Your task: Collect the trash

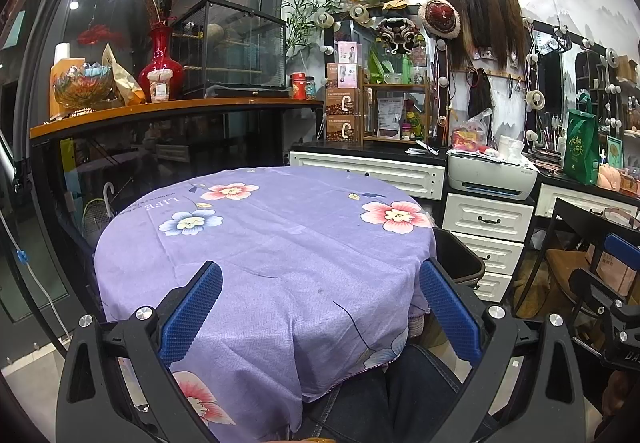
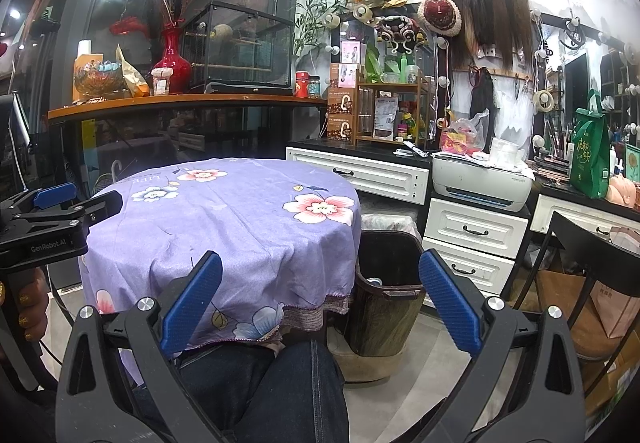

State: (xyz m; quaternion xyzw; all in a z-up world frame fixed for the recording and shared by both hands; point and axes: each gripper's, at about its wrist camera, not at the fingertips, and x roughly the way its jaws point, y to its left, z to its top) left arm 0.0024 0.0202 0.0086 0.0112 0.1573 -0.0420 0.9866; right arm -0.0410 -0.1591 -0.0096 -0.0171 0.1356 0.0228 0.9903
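Round surface directly before you, your knees under its near edge. Bin on the floor just right of it. Drawer cabinet behind the bin, printer on top. Shelf behind the surface.

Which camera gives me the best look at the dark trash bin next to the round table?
The right wrist view. There the trash bin stands whole beside the table, its open top showing between the fingers of the open right hand-held gripper. The left wrist view shows only part of its dark rim past the tablecloth edge.
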